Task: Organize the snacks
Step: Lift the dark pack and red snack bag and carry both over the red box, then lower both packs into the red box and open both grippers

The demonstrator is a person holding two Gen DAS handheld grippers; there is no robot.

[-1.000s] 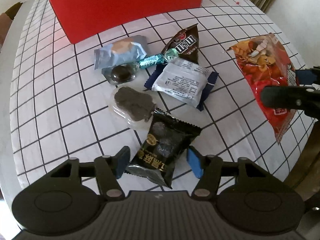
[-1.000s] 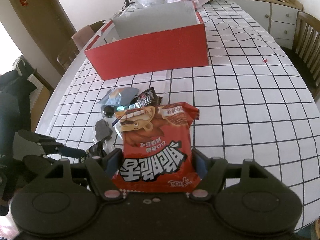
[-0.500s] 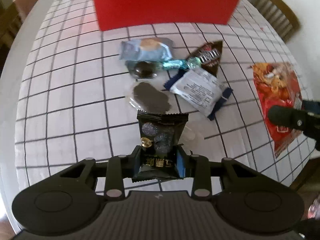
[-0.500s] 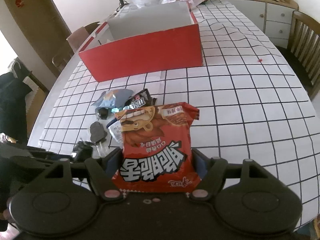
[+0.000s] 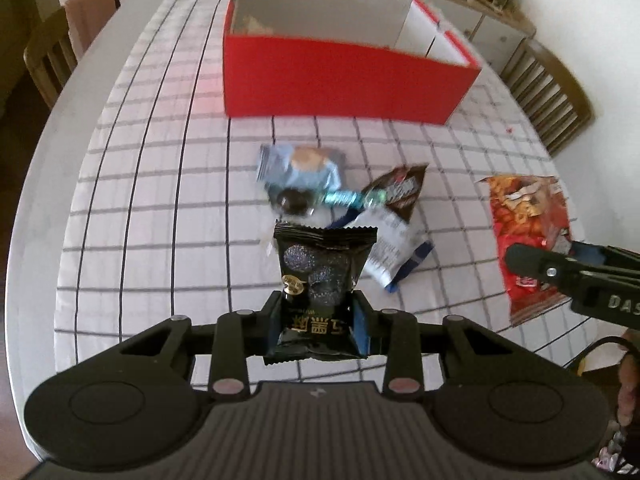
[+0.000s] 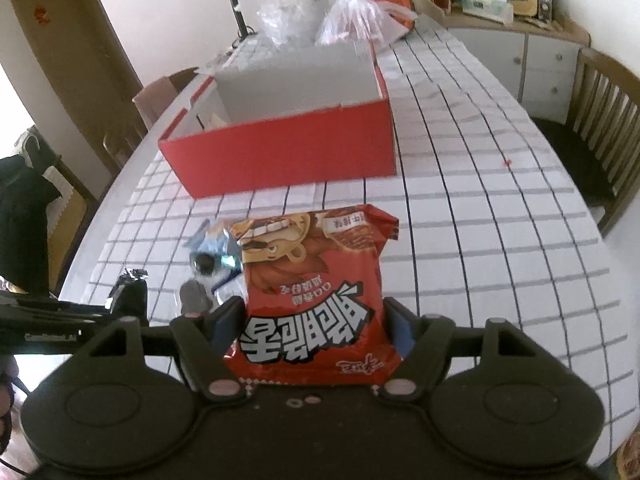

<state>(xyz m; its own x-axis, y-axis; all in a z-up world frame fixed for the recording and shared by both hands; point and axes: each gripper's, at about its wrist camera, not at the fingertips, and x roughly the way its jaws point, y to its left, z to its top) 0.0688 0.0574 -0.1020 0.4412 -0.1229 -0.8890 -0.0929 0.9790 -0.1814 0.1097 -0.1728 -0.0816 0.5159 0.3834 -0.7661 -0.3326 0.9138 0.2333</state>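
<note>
We carry both packets level toward the red box (image 5: pixel 344 80) at twelve o'clock: left gripper (image 5: pixel 316 320) clenches the black snack packet (image 5: pixel 320 280), right gripper (image 6: pixel 312 332) grasps the red chip bag (image 6: pixel 316 288).

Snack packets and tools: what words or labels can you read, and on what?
"DAS": on the right tool, cut off at the edge.
Red bag: big Chinese characters, upside down.
Black packet: gold Chinese characters, blurred.
Brown packet, left tool label: too blurred.
</note>
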